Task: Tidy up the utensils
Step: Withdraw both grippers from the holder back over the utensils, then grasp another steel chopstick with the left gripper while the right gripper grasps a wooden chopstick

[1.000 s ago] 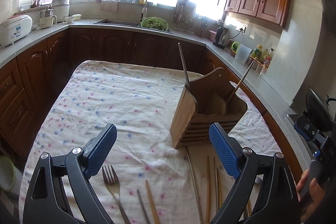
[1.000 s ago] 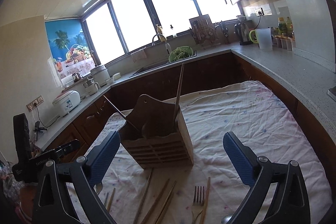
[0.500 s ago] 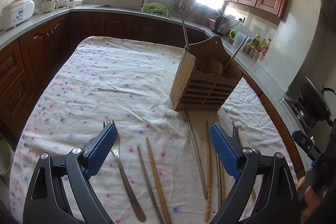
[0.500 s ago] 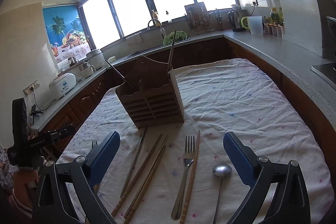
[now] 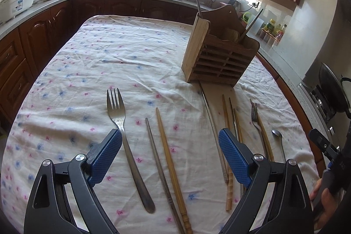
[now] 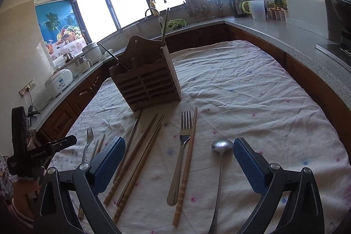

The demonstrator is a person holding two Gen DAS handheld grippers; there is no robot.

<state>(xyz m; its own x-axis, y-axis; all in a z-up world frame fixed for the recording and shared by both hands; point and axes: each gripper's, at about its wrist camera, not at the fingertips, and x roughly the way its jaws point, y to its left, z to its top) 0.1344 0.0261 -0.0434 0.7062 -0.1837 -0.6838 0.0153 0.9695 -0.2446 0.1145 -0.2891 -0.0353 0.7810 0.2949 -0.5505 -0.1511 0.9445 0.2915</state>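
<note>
The left gripper (image 5: 170,147) is standing wide open above the desk (image 5: 92,63), holding nothing; its blue pads (image 5: 105,155) are touching no utensil. Between them are lying a metal fork (image 5: 125,135), a thin metal chopstick (image 5: 160,166) and a wooden chopstick (image 5: 171,166), all flat on the flowered cloth. The right pad of this gripper is covering part of a bundle of chopsticks (image 5: 228,124), so their lower lengths are hard to follow.

The right gripper (image 6: 178,159) is likewise spread fully and is gripping nothing. In its view a second fork (image 6: 181,150) is lying just beside a wooden chopstick (image 6: 187,166), with a metal spoon (image 6: 220,159) to the right, apart from both. Several wooden chopsticks (image 6: 140,150) are lying to the left, partly hidden behind the left pad.

The wooden utensil holder (image 5: 221,58) is standing upright on the desk beyond the loose utensils. Two long handles are sticking out of it, tilted; what they belong to cannot be told, since the holder's walls are hiding their lower ends. The spoon's handle is running out of the bottom of the right wrist view. At the picture edges each gripper's body is being partly cut off, and the other gripper shows only as a dark shape.
</note>
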